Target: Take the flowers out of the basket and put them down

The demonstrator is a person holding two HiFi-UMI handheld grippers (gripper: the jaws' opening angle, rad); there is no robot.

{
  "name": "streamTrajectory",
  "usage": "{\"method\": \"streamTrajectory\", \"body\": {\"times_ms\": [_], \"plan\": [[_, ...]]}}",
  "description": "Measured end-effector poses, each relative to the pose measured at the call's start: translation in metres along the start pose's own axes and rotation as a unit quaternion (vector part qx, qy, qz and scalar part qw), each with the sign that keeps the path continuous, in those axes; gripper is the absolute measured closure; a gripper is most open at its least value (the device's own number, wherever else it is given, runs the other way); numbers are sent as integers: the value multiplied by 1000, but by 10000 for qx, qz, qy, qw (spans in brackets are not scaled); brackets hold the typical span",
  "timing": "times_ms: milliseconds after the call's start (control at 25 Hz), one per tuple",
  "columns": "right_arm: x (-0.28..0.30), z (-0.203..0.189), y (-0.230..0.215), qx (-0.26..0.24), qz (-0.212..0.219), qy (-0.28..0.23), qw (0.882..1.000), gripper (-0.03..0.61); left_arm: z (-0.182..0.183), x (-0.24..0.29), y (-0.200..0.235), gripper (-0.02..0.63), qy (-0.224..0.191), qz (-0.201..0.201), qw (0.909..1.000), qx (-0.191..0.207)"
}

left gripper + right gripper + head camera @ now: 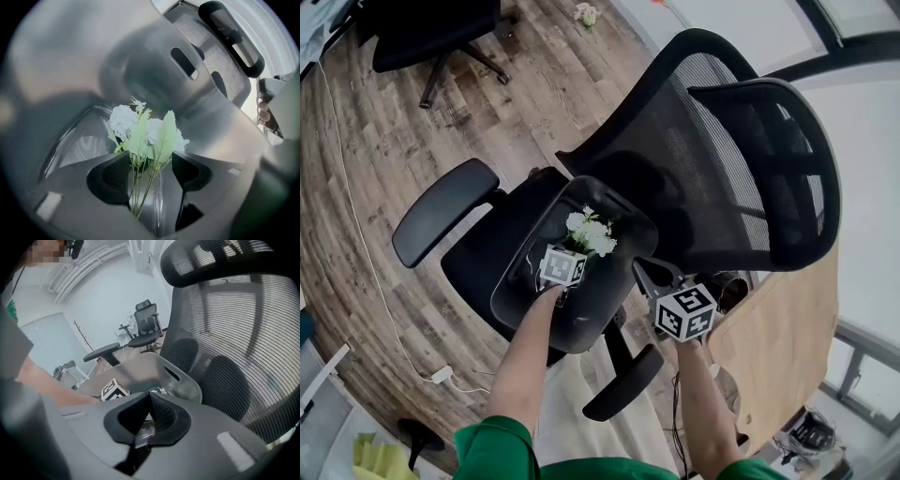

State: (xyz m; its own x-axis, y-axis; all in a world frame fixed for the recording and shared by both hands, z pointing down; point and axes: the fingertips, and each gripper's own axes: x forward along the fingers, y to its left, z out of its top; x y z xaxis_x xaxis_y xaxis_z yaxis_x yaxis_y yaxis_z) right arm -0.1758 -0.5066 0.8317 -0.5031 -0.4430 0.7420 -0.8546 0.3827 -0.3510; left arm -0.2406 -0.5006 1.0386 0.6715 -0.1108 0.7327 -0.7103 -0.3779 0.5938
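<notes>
White blossoms on pale green stems, the flowers point(145, 131) stand inside the grey basket point(581, 323), which sits on the seat of a black mesh chair point(703, 159). The left gripper point(150, 161) reaches down into the basket with its jaws spread wide. The stems run up between the jaws, and neither pad presses on them. The right gripper point(150, 397) has its jaws closed together on the basket's near rim. Wooden floor point(487, 94) lies around the chair.
</notes>
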Motion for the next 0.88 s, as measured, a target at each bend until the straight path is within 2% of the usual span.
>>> {"method": "streamTrajectory", "body": {"times_ms": [280, 560, 880], "plan": [[2, -1, -9, 7, -33, 25, 10000, 572, -4, 13, 4, 375, 76, -6, 10000, -38], [5, -8, -17, 102, -58, 109, 9999, 572, -4, 17, 8, 476, 27, 79, 10000, -48], [7, -8, -15, 101, -15, 128, 9999, 572, -1, 14, 9, 536, -9, 154, 9998, 158]]}}
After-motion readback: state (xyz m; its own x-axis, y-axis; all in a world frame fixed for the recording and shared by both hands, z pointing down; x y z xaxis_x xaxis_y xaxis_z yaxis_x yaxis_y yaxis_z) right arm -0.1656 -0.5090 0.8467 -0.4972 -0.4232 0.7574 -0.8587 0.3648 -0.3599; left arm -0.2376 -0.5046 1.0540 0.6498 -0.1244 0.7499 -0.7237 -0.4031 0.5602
